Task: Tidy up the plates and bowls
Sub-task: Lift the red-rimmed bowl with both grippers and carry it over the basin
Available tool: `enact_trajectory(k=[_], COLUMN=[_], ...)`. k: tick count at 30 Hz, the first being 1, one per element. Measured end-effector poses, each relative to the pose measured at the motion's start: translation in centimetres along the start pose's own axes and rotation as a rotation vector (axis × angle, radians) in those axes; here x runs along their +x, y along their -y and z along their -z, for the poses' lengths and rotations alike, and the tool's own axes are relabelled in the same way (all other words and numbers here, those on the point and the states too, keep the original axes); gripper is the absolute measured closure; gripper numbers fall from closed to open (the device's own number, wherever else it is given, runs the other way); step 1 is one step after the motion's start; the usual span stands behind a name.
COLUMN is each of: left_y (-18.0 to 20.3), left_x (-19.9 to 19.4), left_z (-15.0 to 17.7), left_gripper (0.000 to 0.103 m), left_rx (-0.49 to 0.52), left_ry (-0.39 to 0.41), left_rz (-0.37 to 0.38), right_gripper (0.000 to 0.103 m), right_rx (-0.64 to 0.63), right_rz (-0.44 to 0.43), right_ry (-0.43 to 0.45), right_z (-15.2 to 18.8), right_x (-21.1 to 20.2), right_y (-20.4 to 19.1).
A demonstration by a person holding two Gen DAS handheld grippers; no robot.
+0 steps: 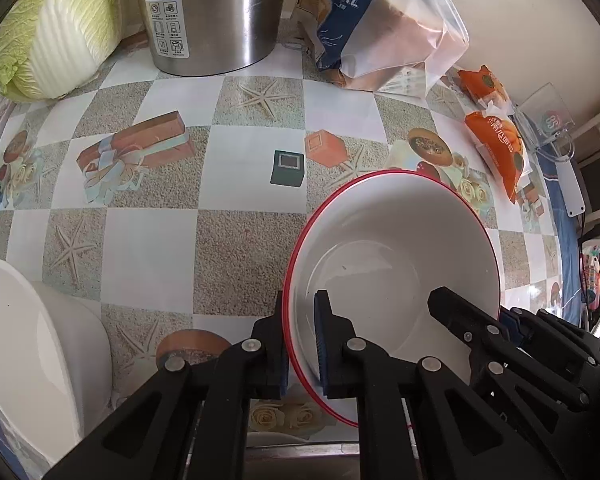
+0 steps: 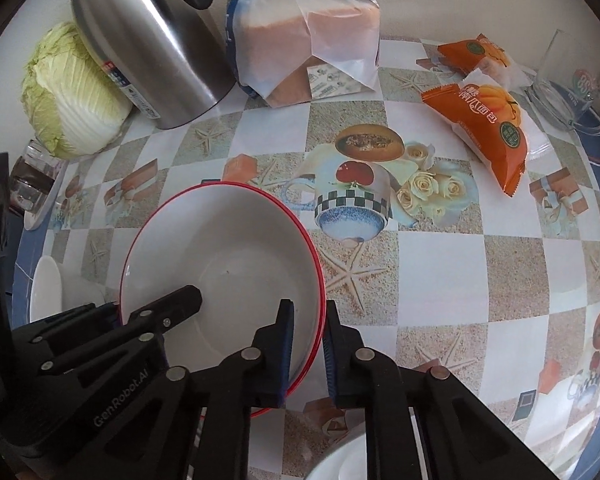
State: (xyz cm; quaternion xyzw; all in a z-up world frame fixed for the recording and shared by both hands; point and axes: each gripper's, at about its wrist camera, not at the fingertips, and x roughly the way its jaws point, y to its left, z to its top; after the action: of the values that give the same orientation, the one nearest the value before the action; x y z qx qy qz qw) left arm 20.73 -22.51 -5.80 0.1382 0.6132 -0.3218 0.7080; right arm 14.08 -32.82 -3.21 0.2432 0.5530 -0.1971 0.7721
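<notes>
both jaws clamped on the same red-rimmed bowl (image 1: 392, 280), opposite sides of the rim. left gripper (image 1: 300, 344) has one pad outside the wall and one inside, rim pinched between them. right gripper (image 2: 306, 352) same arrangement on the far side in its own view. in the left wrist view the right gripper's finger reaches into the bowl from the right; the right wrist view mirrors that.

bowl sits on the patterned tablecloth (image 1: 148, 240), near the front edge, upright as far as the fisheye lets me judge. can't tell if its base is touching the cloth or just off it.

other dishes: a plain white bowl (image 1: 28, 344) at left in the left wrist view, well apart from the red-rimmed one. a white plate rim (image 2: 340, 464) shows at the bottom of the right wrist view, mostly hidden by the fingers.

step in hand, my read: grasp done, lift pending. next move needs both hands rising together and level, else the rim twists in the pads. likely target is the white bowl or the plate; clear the thermos (image 1: 216, 16) and bread bag (image 1: 380, 28) at the back, no issue there.
</notes>
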Motion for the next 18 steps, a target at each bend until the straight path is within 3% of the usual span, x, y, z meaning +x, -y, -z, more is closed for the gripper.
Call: enact_trajectory(k=[18], left_y=[1.7], left_x=[-3.6], left_z=[0.5], left_gripper=[0.091], left_rx=[0.009], left_ry=[0.12], left_rz=[0.01], right_gripper=[0.089], right_rx=[0.03], right_rz=[-0.01], right_ry=[0.082], right_z=[-0.1], right_x=[-3.7], right_y=[0.8])
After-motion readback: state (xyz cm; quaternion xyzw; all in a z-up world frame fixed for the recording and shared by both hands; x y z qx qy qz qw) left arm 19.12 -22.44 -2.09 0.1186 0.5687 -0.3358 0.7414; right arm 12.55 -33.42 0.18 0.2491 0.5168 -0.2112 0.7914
